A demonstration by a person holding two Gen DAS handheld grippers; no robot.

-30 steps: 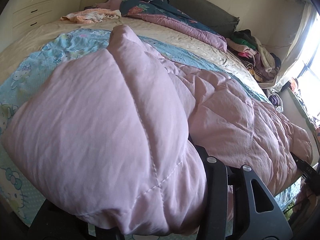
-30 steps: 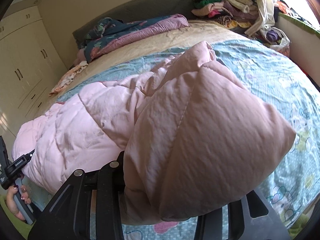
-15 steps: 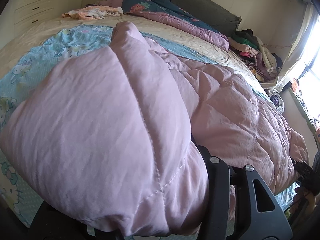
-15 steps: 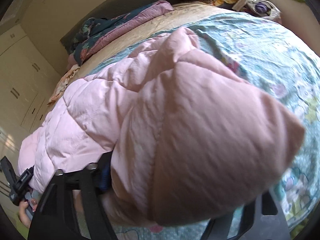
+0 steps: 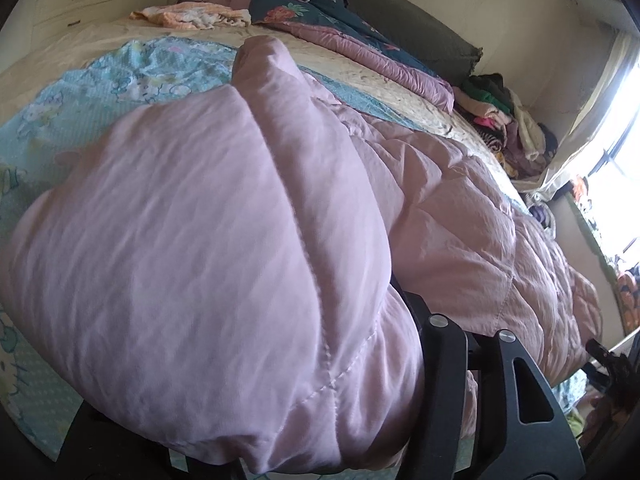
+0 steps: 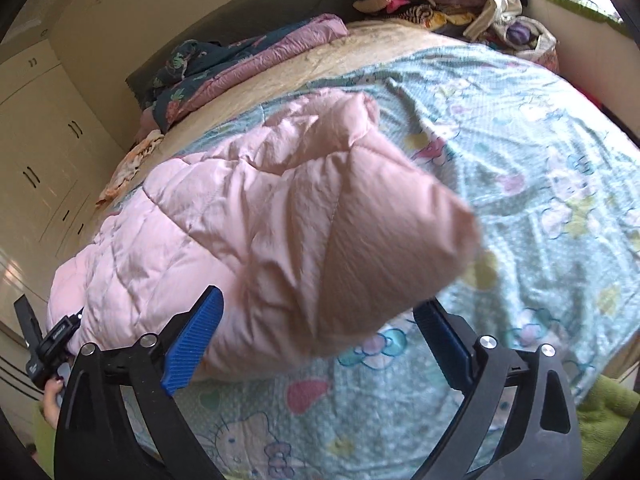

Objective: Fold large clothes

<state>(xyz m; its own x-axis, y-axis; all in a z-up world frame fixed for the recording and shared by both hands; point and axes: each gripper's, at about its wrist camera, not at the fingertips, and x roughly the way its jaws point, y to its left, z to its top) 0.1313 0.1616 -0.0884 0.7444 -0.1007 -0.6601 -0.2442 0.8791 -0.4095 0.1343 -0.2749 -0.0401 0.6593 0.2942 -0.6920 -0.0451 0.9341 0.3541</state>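
A pink quilted coat (image 5: 460, 216) lies across the bed, one puffy end folded over toward me. My left gripper (image 5: 256, 380) sits under that fold. Its jaws are opening with the thick fabric still bunched between them, and only the right finger (image 5: 440, 360) shows. In the right wrist view, the coat's other folded end (image 6: 320, 232) rests on the sheet. My right gripper (image 6: 320, 340) is just in front of it, its jaws opening wide and blue pads (image 6: 192, 344) bare, off the fabric. The left gripper (image 6: 44, 348), in a hand, shows at the far left.
The bed has a light blue cartoon sheet (image 6: 540, 184). A dark floral and pink quilt (image 5: 344, 36) lies by the headboard, with an orange cloth (image 5: 188, 18) beside it. A heap of clothes (image 5: 504, 120) sits at the far corner. White wardrobes (image 6: 40, 152) and a bright window (image 5: 616, 168) flank the bed.
The right gripper's jaws spread wide and let go of the coat, then drew back; the released fold settled on the sheet. The left gripper's view barely changed.
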